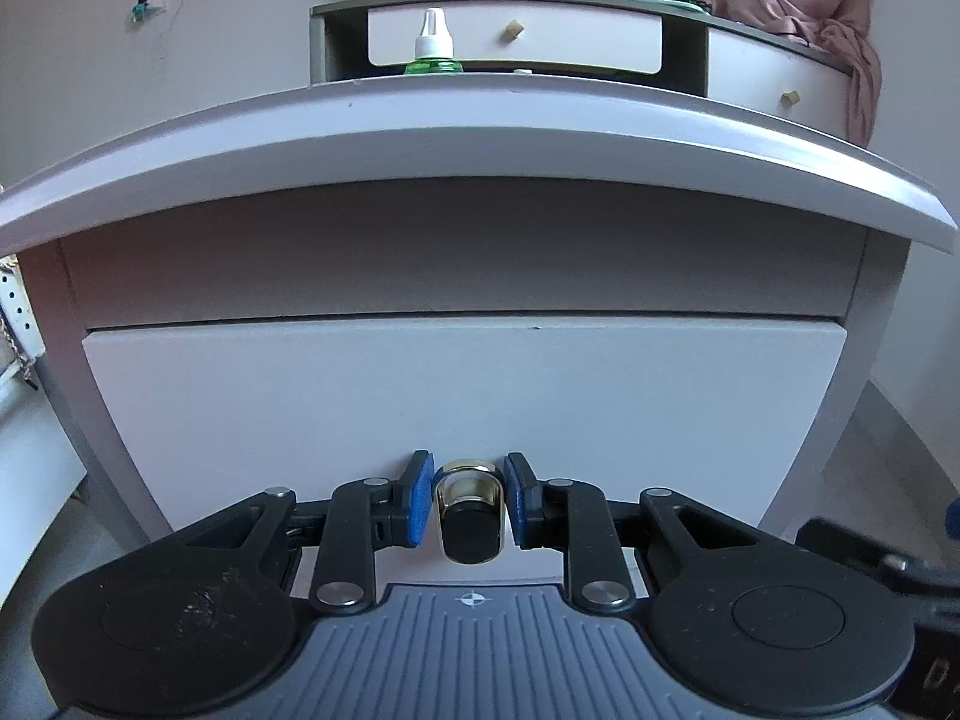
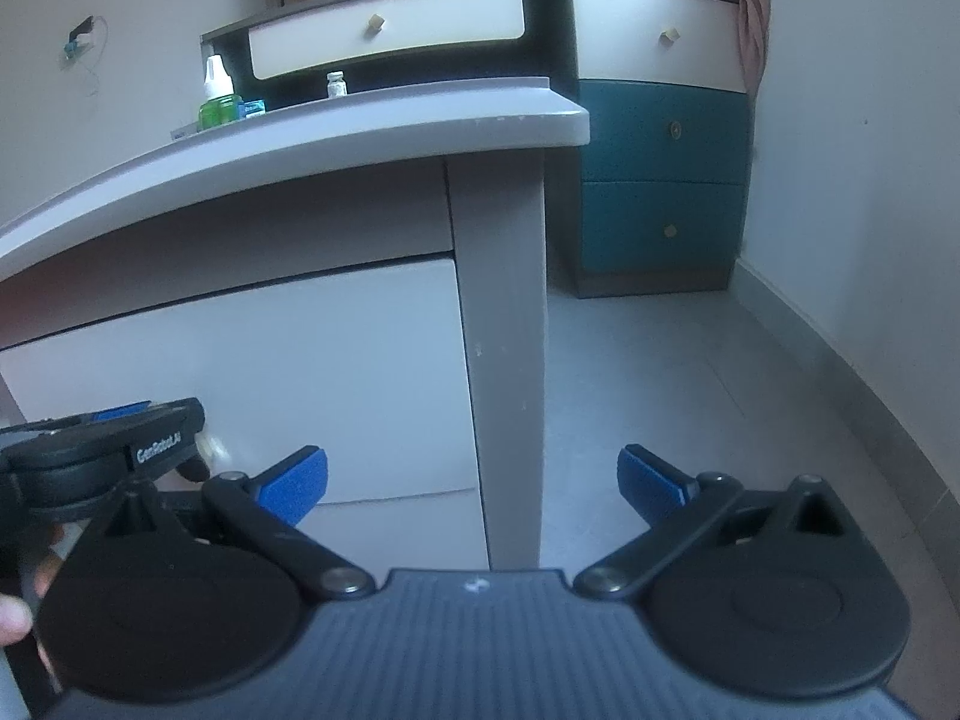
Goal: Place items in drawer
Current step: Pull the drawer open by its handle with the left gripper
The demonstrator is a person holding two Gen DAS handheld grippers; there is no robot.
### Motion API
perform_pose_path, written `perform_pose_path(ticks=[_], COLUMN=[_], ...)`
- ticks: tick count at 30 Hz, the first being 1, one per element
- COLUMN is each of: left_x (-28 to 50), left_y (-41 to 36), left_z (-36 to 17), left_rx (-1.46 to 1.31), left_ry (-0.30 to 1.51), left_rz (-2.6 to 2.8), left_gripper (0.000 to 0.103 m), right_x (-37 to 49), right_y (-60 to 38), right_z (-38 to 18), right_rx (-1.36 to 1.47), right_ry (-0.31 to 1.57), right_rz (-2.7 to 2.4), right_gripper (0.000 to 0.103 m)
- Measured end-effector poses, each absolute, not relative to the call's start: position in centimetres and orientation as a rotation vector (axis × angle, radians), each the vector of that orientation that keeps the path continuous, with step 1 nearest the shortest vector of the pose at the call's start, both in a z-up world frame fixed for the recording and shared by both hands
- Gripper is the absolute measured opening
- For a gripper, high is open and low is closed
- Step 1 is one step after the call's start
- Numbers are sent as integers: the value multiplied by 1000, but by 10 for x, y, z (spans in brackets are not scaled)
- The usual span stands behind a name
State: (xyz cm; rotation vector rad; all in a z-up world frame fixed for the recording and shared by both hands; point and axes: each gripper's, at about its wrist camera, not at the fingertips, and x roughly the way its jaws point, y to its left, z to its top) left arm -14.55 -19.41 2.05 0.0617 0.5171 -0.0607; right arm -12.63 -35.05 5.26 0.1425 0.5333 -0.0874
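Left gripper (image 1: 469, 501): tilted down, blue pads (image 1: 422, 495) closed in on the drawer knob (image 1: 469, 510).
Right gripper (image 2: 472, 483): tilted down, jaws wide apart, nothing between them.
Hand (image 2: 15, 621): fingertips at the left edge of the right wrist view.

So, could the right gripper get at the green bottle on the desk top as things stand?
Probably yes. The right gripper is open and empty, and nothing stands between it and the green bottle near the desk top's far edge. It sits below the top, though, so it must rise first.
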Motion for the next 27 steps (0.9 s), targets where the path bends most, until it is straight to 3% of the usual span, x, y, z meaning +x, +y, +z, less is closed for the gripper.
perform_pose_path(ticks=[27], left_x=[-191], left_y=[-166], left_z=[29], left_rx=[25], left_ry=[540], left_rz=[-93], left_gripper=[26], right_x=[-179], right_y=[-366], right_z=[94], right_rx=[160], right_ry=[439], right_rz=[-100], right_gripper=[103])
